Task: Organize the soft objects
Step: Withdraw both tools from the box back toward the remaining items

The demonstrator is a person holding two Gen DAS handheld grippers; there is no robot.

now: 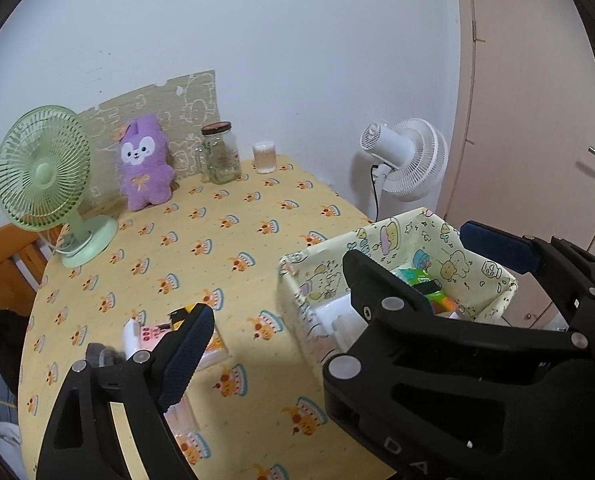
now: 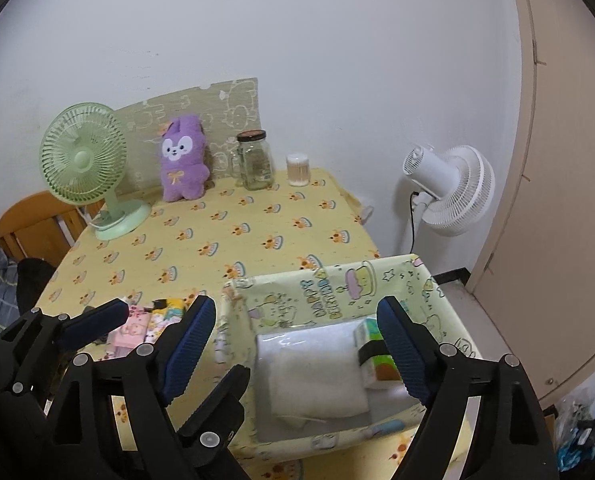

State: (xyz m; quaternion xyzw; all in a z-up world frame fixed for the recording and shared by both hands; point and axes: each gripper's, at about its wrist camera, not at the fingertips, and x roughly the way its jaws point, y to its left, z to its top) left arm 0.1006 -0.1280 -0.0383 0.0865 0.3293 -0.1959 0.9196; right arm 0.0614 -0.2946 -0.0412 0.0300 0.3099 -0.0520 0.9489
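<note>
A yellow cartoon-print fabric bin (image 2: 329,300) stands at the table's near right; it also shows in the left wrist view (image 1: 381,248). Inside lie a white folded cloth (image 2: 313,376) and a green tissue pack (image 2: 377,356). Small soft packs (image 2: 145,324) lie on the cloth left of the bin, also in the left wrist view (image 1: 217,344). My right gripper (image 2: 297,344) is open and empty above the bin. My left gripper (image 1: 337,284) is open and empty; it shows in the right wrist view (image 2: 137,316) over the packs. A purple plush (image 1: 143,162) leans at the back.
A green desk fan (image 1: 45,176) stands back left, a glass jar (image 1: 219,152) and a cotton-swab tub (image 1: 264,157) at the back. A white floor fan (image 2: 449,188) stands right of the table by the door (image 1: 537,120). A wooden chair (image 2: 29,224) is at left.
</note>
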